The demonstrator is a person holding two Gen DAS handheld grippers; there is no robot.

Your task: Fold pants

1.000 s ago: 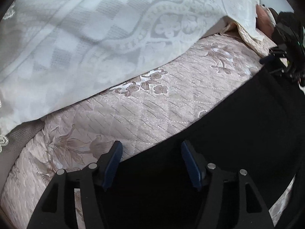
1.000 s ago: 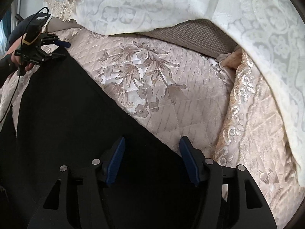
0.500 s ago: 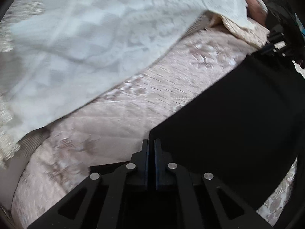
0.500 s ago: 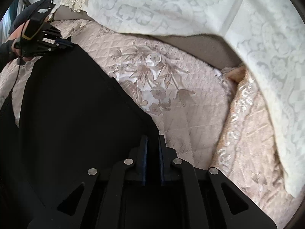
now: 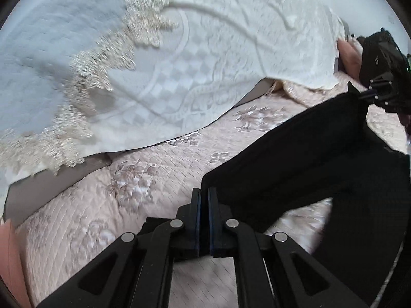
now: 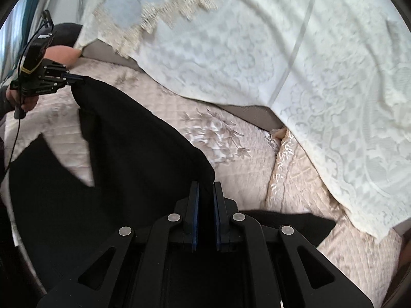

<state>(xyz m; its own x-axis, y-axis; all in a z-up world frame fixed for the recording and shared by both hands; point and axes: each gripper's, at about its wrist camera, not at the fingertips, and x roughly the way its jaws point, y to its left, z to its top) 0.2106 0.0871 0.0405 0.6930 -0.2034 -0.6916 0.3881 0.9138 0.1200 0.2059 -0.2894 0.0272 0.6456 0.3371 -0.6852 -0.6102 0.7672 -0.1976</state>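
We see black pants [image 5: 303, 159] held up off a quilted pink bedspread [image 5: 108, 205], stretched between both grippers. The left gripper [image 5: 203, 195] has its jaws pinched nearly together on one corner of the fabric; the cloth runs away from its tips to the right and up toward the right gripper [image 5: 370, 93], seen far off in that view, also clamped on an edge. In the right wrist view the right gripper [image 6: 205, 192] is closed on a fabric corner at its tips, and the pants [image 6: 128, 138] spread left and away to the left gripper [image 6: 74, 78], which nips the far corner.

The fabric is plain matte black, taut along the top edge between the two grips and sagging below. One leg hangs lower with a gap of bedspread showing between the two dark parts. Beyond the grippers a white lace cover [image 6: 282, 51] with fringed trim drapes over the bed's far side. Both views are slightly blurred.
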